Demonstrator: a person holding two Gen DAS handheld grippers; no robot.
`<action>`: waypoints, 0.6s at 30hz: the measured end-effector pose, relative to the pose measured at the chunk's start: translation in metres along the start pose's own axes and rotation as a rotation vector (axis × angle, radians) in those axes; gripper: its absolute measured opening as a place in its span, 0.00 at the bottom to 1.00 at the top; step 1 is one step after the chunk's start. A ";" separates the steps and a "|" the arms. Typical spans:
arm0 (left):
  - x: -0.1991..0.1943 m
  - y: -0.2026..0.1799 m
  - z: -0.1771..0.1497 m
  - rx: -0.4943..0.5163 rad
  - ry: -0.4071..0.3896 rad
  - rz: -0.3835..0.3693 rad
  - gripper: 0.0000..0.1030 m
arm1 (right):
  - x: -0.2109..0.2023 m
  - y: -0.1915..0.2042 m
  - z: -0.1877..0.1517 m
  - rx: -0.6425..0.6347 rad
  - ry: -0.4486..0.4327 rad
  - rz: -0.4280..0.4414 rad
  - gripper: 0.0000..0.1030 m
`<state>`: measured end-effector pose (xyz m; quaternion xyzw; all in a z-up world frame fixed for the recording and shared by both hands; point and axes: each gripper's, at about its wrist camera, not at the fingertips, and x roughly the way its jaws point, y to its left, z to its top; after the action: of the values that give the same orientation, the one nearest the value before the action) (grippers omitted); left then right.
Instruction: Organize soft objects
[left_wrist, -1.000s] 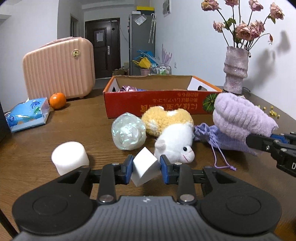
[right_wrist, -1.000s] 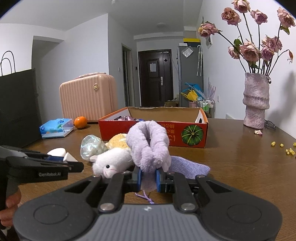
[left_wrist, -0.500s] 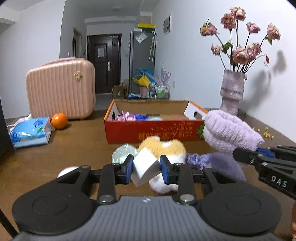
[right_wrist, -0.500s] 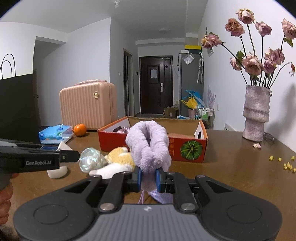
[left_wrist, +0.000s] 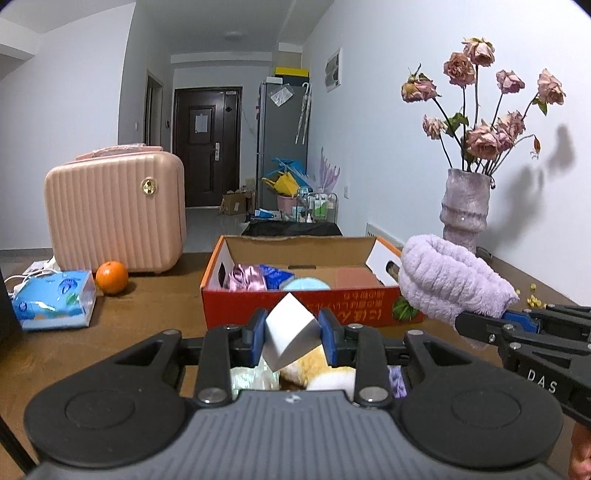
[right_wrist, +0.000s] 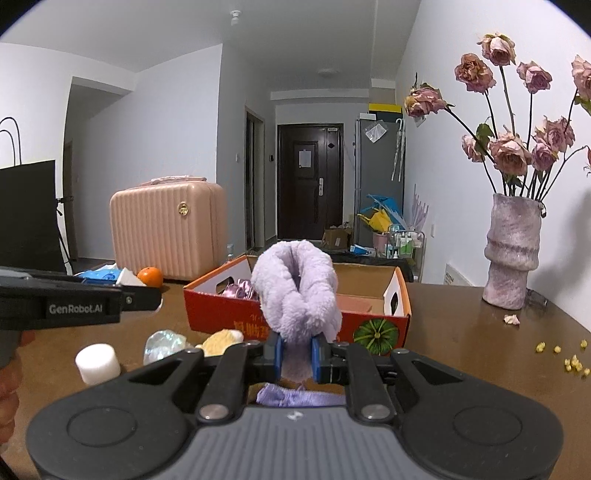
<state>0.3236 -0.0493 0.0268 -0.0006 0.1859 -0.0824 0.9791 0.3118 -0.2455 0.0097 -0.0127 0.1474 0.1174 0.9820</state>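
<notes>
My left gripper (left_wrist: 292, 332) is shut on a white foam cube (left_wrist: 291, 328), held above the table in front of the red cardboard box (left_wrist: 295, 306). My right gripper (right_wrist: 296, 356) is shut on a fluffy lilac cloth (right_wrist: 297, 291), also lifted before the box (right_wrist: 369, 326); in the left wrist view it (left_wrist: 450, 284) hangs at the right. Below the left gripper lie a yellow-and-white plush toy (left_wrist: 317, 369), an iridescent ball (left_wrist: 251, 378) and a purple pouch (right_wrist: 295, 398). A white foam cylinder (right_wrist: 98, 362) stands on the table at the left.
The box holds a pink satin item (left_wrist: 245, 277), a blue item and a light-blue round one. A tissue pack (left_wrist: 51, 299), an orange (left_wrist: 112, 277) and a pink suitcase (left_wrist: 114, 214) are at the left. A vase of dried roses (right_wrist: 511, 254) stands at the right; yellow crumbs (right_wrist: 569, 356) lie nearby.
Both grippers have risen with their loads and come nearer the box. The plush toy, ball and pouch have dropped to the bottom of both views.
</notes>
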 end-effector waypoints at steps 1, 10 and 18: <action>0.002 0.000 0.002 -0.001 -0.004 0.001 0.30 | 0.002 -0.001 0.002 -0.001 -0.002 -0.001 0.14; 0.020 0.001 0.021 -0.019 -0.032 0.002 0.30 | 0.024 -0.003 0.017 -0.017 -0.016 -0.002 0.14; 0.040 0.003 0.037 -0.041 -0.050 0.009 0.30 | 0.046 -0.009 0.030 -0.027 -0.037 -0.010 0.14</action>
<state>0.3738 -0.0539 0.0465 -0.0216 0.1631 -0.0740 0.9836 0.3651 -0.2417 0.0251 -0.0244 0.1273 0.1148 0.9849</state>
